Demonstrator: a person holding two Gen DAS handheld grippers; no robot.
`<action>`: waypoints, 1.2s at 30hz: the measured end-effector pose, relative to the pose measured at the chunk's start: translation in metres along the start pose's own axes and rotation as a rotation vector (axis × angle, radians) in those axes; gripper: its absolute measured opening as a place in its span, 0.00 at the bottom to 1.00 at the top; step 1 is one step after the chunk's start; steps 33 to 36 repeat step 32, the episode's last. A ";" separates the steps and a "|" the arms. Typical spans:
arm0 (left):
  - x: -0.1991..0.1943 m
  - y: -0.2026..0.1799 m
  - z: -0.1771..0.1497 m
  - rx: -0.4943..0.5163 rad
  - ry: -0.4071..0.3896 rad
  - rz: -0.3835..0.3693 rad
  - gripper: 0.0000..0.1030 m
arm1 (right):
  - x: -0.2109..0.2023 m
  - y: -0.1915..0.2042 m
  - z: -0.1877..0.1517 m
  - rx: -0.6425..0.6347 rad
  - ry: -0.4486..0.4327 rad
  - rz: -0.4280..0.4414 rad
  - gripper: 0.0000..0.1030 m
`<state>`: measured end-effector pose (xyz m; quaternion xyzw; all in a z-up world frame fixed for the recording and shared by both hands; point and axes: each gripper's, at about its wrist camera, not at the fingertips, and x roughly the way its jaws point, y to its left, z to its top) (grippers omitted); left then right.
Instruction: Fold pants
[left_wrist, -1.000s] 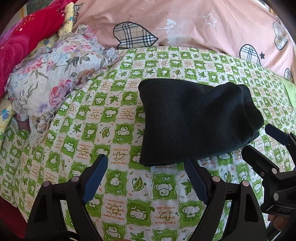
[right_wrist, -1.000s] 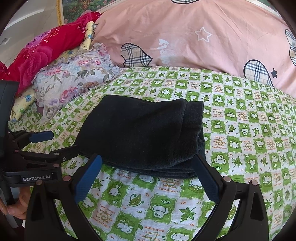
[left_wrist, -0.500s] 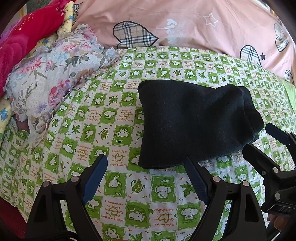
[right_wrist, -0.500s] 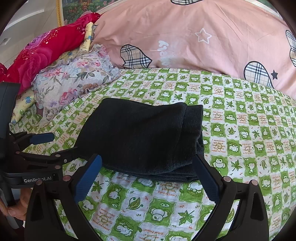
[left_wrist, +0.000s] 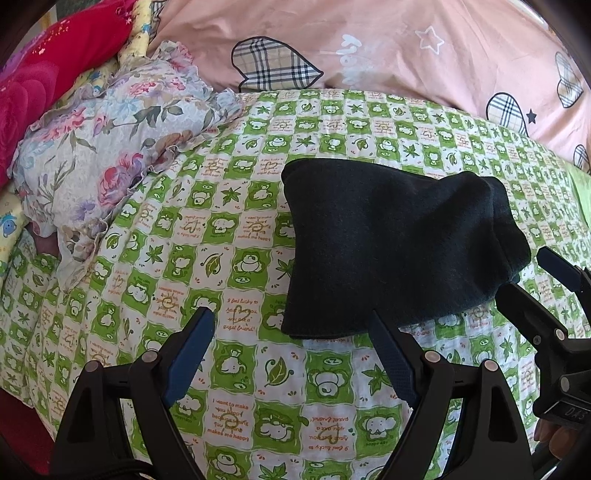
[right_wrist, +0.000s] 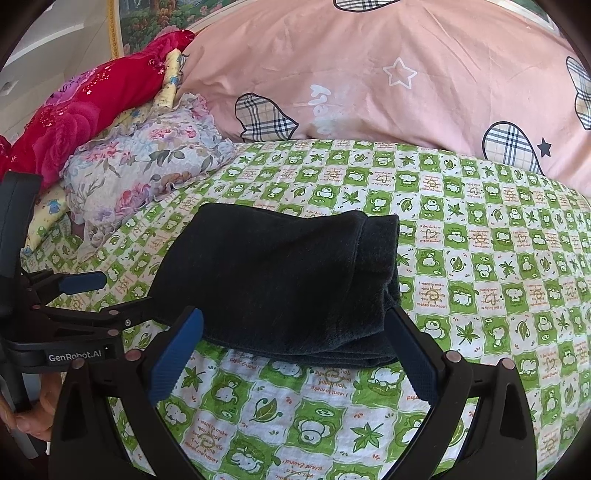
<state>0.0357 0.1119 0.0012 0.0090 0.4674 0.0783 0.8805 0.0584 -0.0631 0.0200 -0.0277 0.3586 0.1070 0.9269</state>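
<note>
1. The pants (left_wrist: 391, 247) lie folded into a compact dark rectangle on the bed (left_wrist: 236, 266), which is covered in a green-and-white checked sheet; the thicker, layered edge sits on the right.
2. The left gripper (left_wrist: 291, 339) hovers low at the near edge of the bed, its fingers (left_wrist: 192, 347) spread wide and holding nothing; its right finger overlaps the near left corner of the pants in view, but I cannot tell whether it touches.
3. The right gripper (right_wrist: 295, 347) is level and pointing far, its fingers (right_wrist: 410, 354) wide apart and empty, framing the near edge of the pants.
4. The two grippers sit side by side, each visible in the other's view.
5. A floral cushion (left_wrist: 103, 147) lies to the far left, and a pink quilt (right_wrist: 388, 74) is heaped along the far side.
</note>
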 end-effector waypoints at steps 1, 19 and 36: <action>0.000 0.000 0.000 0.000 0.002 0.000 0.83 | 0.000 0.000 0.000 0.002 0.000 -0.001 0.95; -0.001 0.000 0.010 0.010 0.006 0.003 0.83 | 0.001 -0.001 0.002 0.006 0.004 0.002 0.96; 0.001 0.001 0.011 0.007 0.018 0.003 0.83 | 0.001 -0.002 0.003 0.006 0.005 0.005 0.96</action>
